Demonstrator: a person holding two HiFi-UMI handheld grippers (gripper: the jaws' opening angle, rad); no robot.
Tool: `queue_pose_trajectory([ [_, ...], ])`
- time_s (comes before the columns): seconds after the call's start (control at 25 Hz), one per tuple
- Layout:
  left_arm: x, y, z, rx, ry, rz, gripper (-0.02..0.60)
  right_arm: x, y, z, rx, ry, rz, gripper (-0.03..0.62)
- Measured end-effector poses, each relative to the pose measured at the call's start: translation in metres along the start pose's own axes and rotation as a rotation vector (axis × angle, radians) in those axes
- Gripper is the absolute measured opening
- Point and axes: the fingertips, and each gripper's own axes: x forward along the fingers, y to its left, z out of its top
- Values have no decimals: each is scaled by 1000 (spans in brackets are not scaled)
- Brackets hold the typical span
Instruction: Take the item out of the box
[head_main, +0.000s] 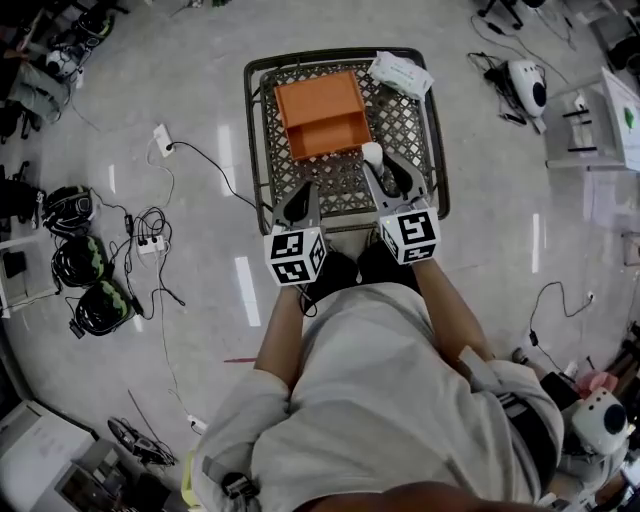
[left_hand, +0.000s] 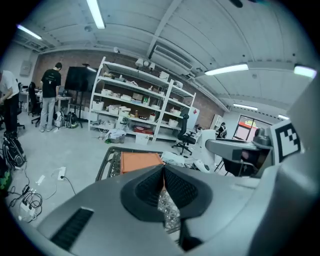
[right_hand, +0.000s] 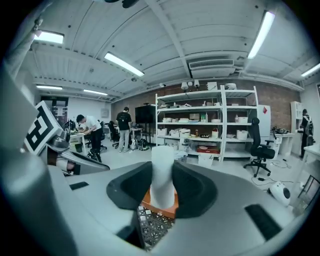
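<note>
Item (head_main: 371, 152): white cylinder, already out of box (head_main: 320, 112), I'd judge. Mesh surface (head_main: 255, 130) carries the orange box, top open. R gripper (right_hand: 162, 187), just near side of box, clamped on item, upright, prob. for clean lift. L gripper (left_hand: 164, 175) beside it, jaws together, empty.

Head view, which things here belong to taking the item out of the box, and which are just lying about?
Job: orange box; white cylinder clamped in the right gripper; mesh table.
Lying about: white packet on the table's corner; power strip and cables on the floor.
</note>
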Motion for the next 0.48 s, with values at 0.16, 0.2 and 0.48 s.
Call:
queue_pose_trajectory([
  [0.16, -15, -21, 19, 25, -57, 5, 11, -24, -1, 28, 17, -70, 17, 126],
  [0.2, -17, -26, 25, 33, -73, 8, 11, -30, -4, 36, 14, -88, 21, 126],
  [0.48, -41, -79, 64, 106, -194, 28, 11, -81, -24, 83, -15, -222, 34, 126],
])
